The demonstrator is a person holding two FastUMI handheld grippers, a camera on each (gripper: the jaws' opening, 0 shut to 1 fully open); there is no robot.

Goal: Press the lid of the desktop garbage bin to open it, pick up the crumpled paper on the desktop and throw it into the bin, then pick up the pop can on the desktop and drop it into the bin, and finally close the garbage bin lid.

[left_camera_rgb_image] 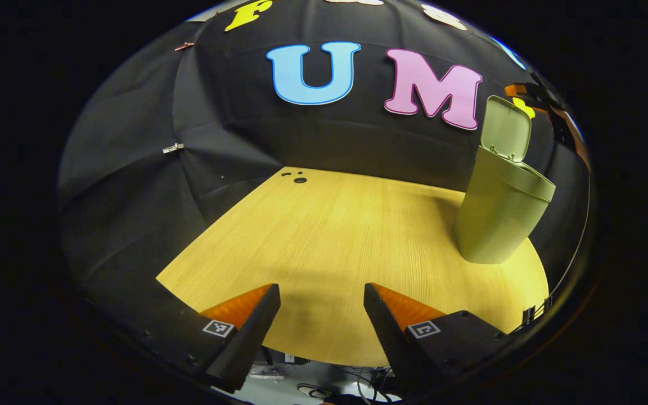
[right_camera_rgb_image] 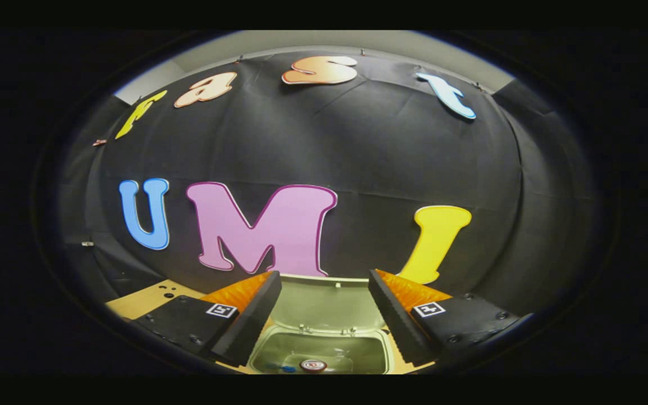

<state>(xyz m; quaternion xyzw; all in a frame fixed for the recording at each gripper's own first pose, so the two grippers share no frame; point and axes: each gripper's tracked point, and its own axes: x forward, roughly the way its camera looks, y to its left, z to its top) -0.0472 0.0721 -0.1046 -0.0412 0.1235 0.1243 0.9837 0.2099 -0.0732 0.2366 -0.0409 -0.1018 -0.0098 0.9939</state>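
The pale green garbage bin [left_camera_rgb_image: 498, 211] stands on the wooden desktop [left_camera_rgb_image: 329, 236] at the right in the left gripper view, its lid [left_camera_rgb_image: 505, 128] raised upright. My left gripper [left_camera_rgb_image: 322, 292] hangs open over the desk's near edge, nothing between its fingers. In the right gripper view my right gripper [right_camera_rgb_image: 324, 281] is open directly above the bin's mouth [right_camera_rgb_image: 318, 351], with the raised lid [right_camera_rgb_image: 324, 301] just beyond its fingers. Down inside the bin lies the pop can [right_camera_rgb_image: 313, 365], its top showing, beside a small blue scrap [right_camera_rgb_image: 287, 368].
Black cloth walls close the desk at the back and left. Small dark holes [left_camera_rgb_image: 296, 178] mark the desk's far corner. Below the desk's near edge are cables [left_camera_rgb_image: 324, 385] on a pale floor. A far-off gripper part [left_camera_rgb_image: 526, 93] shows beyond the bin lid.
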